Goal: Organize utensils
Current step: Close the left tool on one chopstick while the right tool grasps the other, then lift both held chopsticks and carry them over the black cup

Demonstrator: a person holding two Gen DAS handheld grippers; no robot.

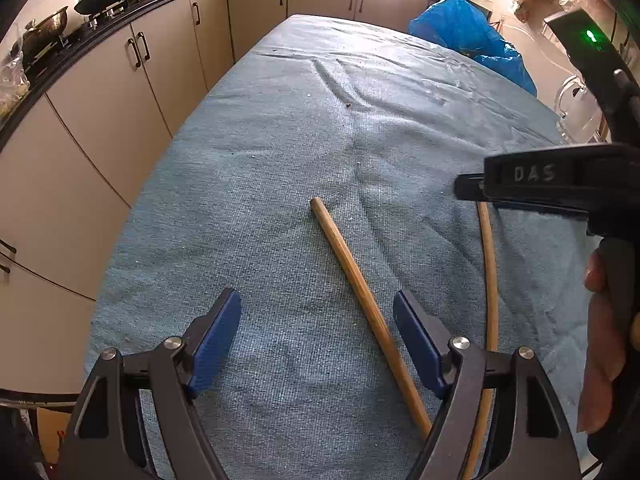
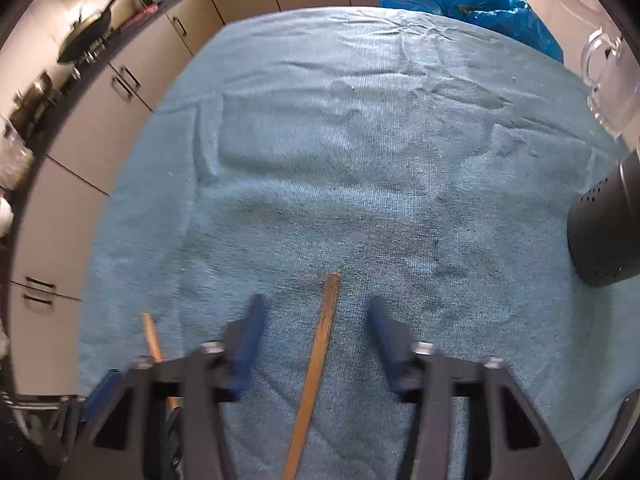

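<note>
"DAS" embossed on right gripper [image 1: 472, 188] body – jaws spread, wooden stick [image 2: 316, 360] between, untouched; left gripper [image 1: 318, 332] spread, round wooden handle [image 1: 360, 292] btwn pads.

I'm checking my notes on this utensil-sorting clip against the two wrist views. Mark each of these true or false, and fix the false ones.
1. Two wooden sticks lie on the blue cloth. True: a round stick lies between the left gripper's fingers and a flatter stick between the right gripper's.
2. The left gripper is clamped on the round stick. False: its jaws stand wide, pads clear of the stick.
3. A black holder with small holes stands at the right edge of the right wrist view. True.
4. The flatter stick is already in the holder. False: it lies on the cloth.
5. A red bag sits at the far end of the table. False: the bag is blue.
</note>
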